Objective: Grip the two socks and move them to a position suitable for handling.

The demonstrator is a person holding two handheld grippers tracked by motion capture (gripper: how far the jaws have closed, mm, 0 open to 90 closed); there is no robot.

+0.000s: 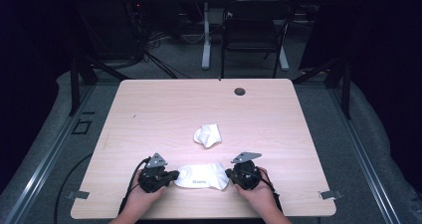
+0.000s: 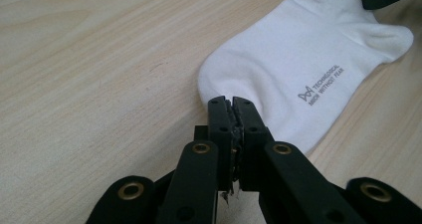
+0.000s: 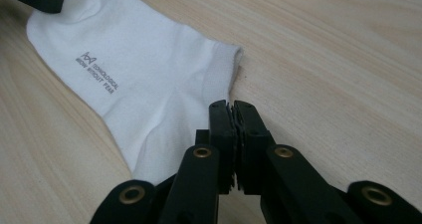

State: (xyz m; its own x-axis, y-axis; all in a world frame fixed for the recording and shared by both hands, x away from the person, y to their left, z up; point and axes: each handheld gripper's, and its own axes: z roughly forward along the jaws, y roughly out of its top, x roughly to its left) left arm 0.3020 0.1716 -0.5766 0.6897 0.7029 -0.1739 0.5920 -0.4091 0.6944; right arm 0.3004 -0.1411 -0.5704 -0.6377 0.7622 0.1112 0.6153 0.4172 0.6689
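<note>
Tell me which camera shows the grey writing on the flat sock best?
The left gripper view: the writing on the flat sock is close and nearly legible. The right gripper view shows it a little smaller, near the toe end. The high view gives only a faint grey smudge.

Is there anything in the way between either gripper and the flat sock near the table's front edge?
Nothing visible. The left gripper sits at one end of the flat sock and the right gripper at the other, both shut, tips at the fabric. The crumpled sock lies farther back, apart from them.
</note>
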